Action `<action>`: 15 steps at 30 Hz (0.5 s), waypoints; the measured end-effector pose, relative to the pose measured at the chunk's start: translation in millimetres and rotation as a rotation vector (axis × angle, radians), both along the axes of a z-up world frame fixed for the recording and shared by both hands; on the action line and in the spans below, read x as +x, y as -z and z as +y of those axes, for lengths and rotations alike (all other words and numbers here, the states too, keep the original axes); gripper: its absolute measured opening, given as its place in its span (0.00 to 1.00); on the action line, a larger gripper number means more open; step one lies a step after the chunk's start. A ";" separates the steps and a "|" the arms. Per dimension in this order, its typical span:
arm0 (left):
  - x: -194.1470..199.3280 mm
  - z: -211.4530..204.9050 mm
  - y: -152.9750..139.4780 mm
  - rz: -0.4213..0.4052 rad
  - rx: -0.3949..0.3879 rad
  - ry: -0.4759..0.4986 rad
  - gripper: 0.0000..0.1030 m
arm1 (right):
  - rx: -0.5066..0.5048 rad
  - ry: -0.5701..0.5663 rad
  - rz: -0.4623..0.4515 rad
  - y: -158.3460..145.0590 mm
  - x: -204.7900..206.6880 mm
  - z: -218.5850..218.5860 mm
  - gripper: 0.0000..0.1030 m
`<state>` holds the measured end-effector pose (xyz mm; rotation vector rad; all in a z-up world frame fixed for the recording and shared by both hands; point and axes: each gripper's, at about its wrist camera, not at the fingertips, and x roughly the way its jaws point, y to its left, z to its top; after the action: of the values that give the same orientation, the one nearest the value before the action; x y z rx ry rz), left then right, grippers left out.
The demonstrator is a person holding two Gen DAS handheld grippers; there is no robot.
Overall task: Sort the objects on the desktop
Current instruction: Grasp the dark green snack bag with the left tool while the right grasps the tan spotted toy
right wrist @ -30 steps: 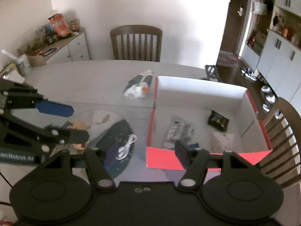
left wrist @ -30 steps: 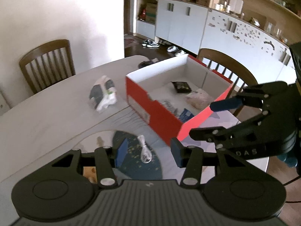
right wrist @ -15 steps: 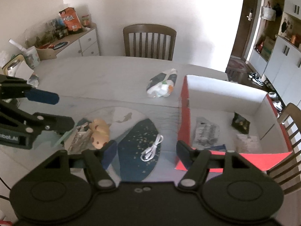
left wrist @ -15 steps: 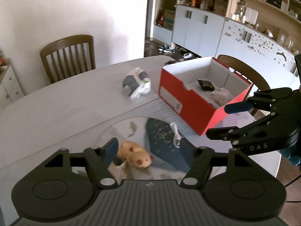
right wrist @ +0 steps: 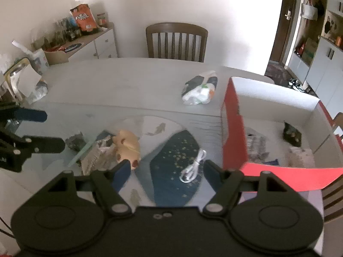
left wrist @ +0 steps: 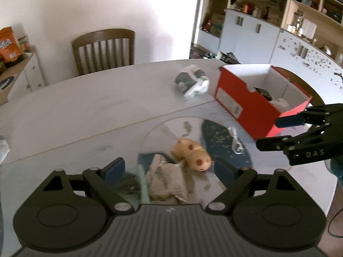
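A red shoebox (left wrist: 244,98) (right wrist: 233,132) stands on the right of the table with several small items inside. A tan plush toy (left wrist: 191,154) (right wrist: 127,146) lies beside a crumpled grey packet (left wrist: 165,177) (right wrist: 96,158) on the glass mat. A white coiled cable (left wrist: 235,142) (right wrist: 193,167) lies near the box. A plastic bag bundle (left wrist: 191,81) (right wrist: 200,90) lies farther back. My left gripper (left wrist: 169,170) is open and empty, above the packet and toy. My right gripper (right wrist: 167,169) is open and empty, above the mat near the cable.
A wooden chair (left wrist: 104,50) (right wrist: 176,40) stands at the table's far side. A sideboard (right wrist: 85,42) with snack bags and jars is at the back left. White cabinets and shelves (left wrist: 268,34) fill the right. A second chair stands behind the box.
Both grippers have swung left and pulled back from the box. The plush toy and packet have come into the left view. Both stay open and empty.
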<state>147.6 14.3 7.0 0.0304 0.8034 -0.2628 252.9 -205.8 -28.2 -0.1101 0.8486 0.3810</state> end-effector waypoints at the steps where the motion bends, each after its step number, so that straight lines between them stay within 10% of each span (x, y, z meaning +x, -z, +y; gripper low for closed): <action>1: 0.2 4.1 2.5 0.000 -0.002 -0.012 1.00 | 0.005 -0.003 -0.002 1.6 1.0 2.5 0.73; 15: 17.7 46.3 55.3 0.072 0.004 -0.079 1.00 | 0.011 -0.034 0.025 32.9 24.1 37.0 0.72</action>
<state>165.3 60.6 -48.3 -0.0069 0.8746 -0.1880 276.9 -168.8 -61.2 -0.1102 0.8703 0.4193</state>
